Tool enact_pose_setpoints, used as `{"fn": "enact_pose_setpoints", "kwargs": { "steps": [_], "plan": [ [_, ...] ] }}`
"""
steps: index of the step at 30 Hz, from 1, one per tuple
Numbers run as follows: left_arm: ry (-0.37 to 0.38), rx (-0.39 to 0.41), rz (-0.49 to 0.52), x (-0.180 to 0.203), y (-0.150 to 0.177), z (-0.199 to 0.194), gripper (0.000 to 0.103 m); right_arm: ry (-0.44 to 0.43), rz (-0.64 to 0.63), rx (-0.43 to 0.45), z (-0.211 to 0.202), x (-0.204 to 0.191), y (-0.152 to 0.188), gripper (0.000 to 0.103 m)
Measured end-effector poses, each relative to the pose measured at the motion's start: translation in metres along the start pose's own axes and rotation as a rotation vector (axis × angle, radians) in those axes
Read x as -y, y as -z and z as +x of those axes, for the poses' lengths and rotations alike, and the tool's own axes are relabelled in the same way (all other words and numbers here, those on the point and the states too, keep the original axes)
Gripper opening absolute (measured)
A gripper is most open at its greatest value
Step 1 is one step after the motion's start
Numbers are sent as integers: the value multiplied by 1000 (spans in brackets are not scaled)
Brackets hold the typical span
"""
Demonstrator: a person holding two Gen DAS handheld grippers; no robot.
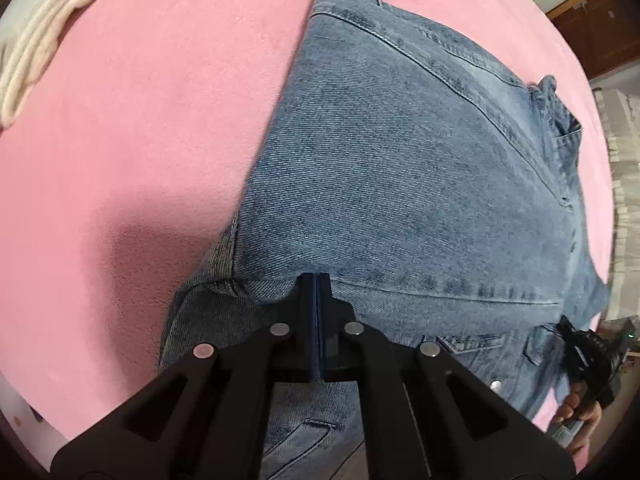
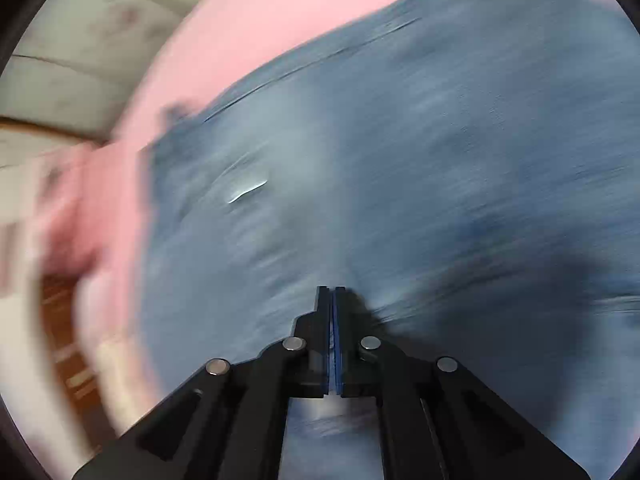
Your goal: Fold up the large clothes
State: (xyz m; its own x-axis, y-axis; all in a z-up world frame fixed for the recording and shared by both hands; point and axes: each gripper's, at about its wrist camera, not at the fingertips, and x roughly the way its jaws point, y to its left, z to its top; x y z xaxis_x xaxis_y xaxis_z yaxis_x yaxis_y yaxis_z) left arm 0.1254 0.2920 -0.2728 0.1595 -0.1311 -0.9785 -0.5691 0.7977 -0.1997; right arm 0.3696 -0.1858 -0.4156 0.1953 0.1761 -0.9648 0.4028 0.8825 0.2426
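left gripper (image 1: pixel 316 280): jaws pressed together at a folded edge of the denim jacket (image 1: pixel 400 168); a thin blue line runs between the pads, so it looks to be pinching cloth there, though how much is caught I cannot tell
right gripper (image 2: pixel 332 292): jaws also drawn together, tips down at the denim; the whole right wrist view is smeared by motion blur, so whether cloth is between the pads cannot be told
jacket: lies on the pink blanket (image 1: pixel 140 140), already folded into a long panel; a lower layer with a pocket flap and a metal snap (image 1: pixel 496 386) shows beneath, near the left gripper's right side
long axis: from the left gripper the panel stretches straight ahead and slightly right, ending at a stitched hem (image 1: pixel 340 4) at the far end
nearer hand: left sits on the near edge at its left part; the right gripper's own hand (image 1: pixel 580 412) shows at the same near end, further right
judgement: the next fold likely carries this near edge forward along the long axis toward the far hem; both grippers need to travel level or the panel will skew
beyond: a cream knitted cloth (image 1: pixel 48 28) lies at the far left of the blanket, well apart from the jacket
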Motion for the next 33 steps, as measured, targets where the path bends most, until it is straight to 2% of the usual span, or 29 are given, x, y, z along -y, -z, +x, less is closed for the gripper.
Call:
{"fn": "enact_pose_setpoints", "kwargs": {
  "steps": [1,3,5,7,8,11,14,17,18,19,21,22,24,25,26,27,29,31,33],
  "plan": [
    [-31,8,22,5,1,-1,1,21,-3,30,-1,0,-5,2],
    [-61,36,75,23,4,-8,1,-33,1,65,-5,-8,-6,2],
    [21,56,105,36,5,-16,1,-141,-18,84,-2,-29,4,2],
    [133,62,140,55,2,-22,1,-276,-98,15,13,-65,13,2],
    [153,65,157,60,0,-23,1,-327,-136,-33,23,-82,19,2],
    [143,83,222,84,-14,-19,1,-490,-277,-228,65,-149,46,2],
    [116,112,248,98,-37,-9,1,-551,-394,-322,98,-190,59,3],
    [87,132,237,95,-66,7,1,-475,-478,-302,124,-205,47,5],
    [74,134,233,89,-74,13,1,-463,-456,-295,136,-201,30,5],
    [54,130,226,83,-80,19,1,-477,-432,-298,133,-192,28,5],
    [44,96,174,60,-95,30,1,-489,-373,-272,141,-172,-9,0],
    [78,93,114,43,-103,30,1,-440,-364,-199,136,-157,-28,0],
    [82,108,58,26,-110,27,1,-429,-308,-99,126,-126,-59,0],
    [15,136,50,16,-116,24,1,-301,-268,-14,118,-105,-74,0],
    [-6,148,51,11,-118,22,1,-257,-240,35,110,-87,-86,0],
    [-6,155,42,5,-122,21,1,-279,-179,55,104,-64,-101,0],
    [32,155,-1,-8,-128,22,1,-298,-144,44,101,-53,-113,0],
    [39,163,-6,-10,-130,18,1,-217,-209,76,94,-64,-108,0],
    [26,217,36,-1,-128,5,1,-108,-252,154,85,-88,-97,2]
  ]
}}
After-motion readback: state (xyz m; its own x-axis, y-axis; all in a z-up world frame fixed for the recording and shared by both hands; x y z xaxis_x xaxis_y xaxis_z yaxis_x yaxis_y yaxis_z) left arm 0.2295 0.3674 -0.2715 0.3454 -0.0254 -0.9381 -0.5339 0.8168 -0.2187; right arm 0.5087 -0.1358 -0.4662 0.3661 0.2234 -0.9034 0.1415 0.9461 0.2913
